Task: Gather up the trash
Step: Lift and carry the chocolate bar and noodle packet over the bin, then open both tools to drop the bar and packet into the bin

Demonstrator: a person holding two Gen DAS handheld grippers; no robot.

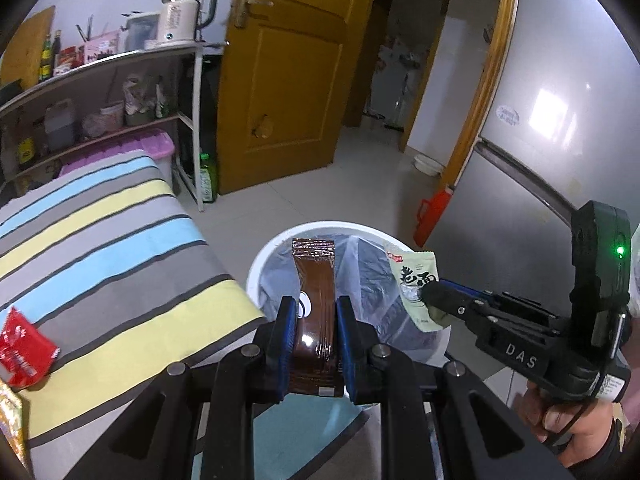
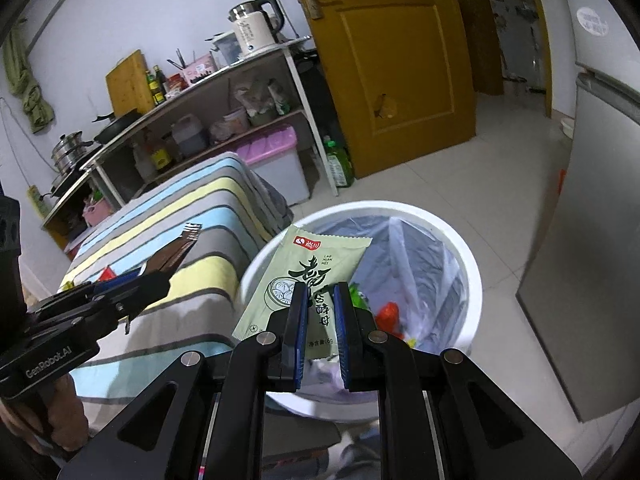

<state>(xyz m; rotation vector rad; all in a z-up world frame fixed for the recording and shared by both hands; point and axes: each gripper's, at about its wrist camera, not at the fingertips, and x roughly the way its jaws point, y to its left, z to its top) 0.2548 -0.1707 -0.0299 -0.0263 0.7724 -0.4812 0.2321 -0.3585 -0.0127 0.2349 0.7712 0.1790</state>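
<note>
Left gripper: the left gripper (image 1: 316, 320) is clamped on a brown wrapper (image 1: 316, 292), pads pressing its long edges.
Right gripper: the right gripper (image 2: 321, 312) is pinched nearly closed on a green packet (image 2: 298, 280), holding it by the lower part of its printed face.
Where the bin lies: the white bin (image 2: 476, 280), lined with a clear bag, stands on the floor just beside the corner of the striped bed (image 1: 120, 232), ahead of and below both tools.
Brown wrapper axis: long and narrow, running straight out along the left fingers, its crimped far end over the bin's near rim in the left view.
Green packet axis: its long side tilts up and to the left from the jaws; in the right view it overlaps the bin's left rim, not the middle of the opening.
Nearer hand: I judge both about equally close. The right tool looks a little more squarely over the opening.
Coming move: likely carry each piece a bit further over the mouth, then let go; the packet's overhang at the rim is the risk.
Left view only: a red packet (image 1: 24, 348) on the bed, still to collect, and the hand (image 1: 572, 420) under the right tool.
Right view only: red and green scraps (image 2: 388, 312) already lying inside the bin.
</note>
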